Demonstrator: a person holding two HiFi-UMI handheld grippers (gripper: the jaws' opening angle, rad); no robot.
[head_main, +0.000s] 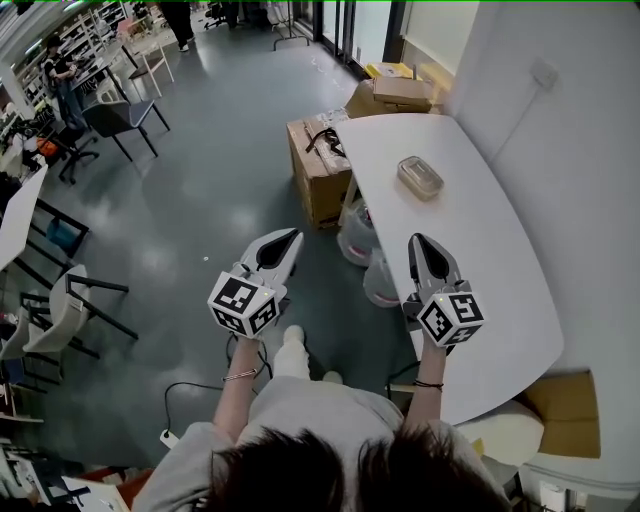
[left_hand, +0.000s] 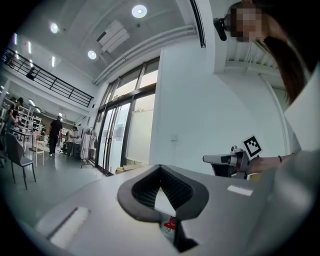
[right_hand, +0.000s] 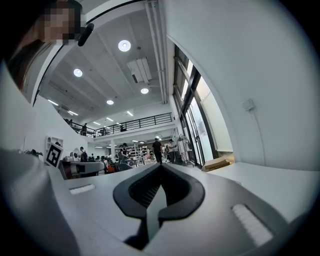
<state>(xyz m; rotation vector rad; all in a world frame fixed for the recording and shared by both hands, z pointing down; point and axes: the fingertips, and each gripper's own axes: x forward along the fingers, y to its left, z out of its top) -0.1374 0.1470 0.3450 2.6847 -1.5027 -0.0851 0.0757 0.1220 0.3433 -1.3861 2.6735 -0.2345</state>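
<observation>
Jaws of left gripper (head_main: 288, 238) and right gripper (head_main: 418, 243) meet tip-to-tip, empty; clear plastic box (head_main: 420, 177) sits on white table (head_main: 485, 265) ahead of the right one, probably light, rigid, slick, best pinched across its 2 long sides.

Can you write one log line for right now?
left hand-held gripper: shut, empty | right hand-held gripper: shut, empty, by white table | clear container: on table, untouched
</observation>
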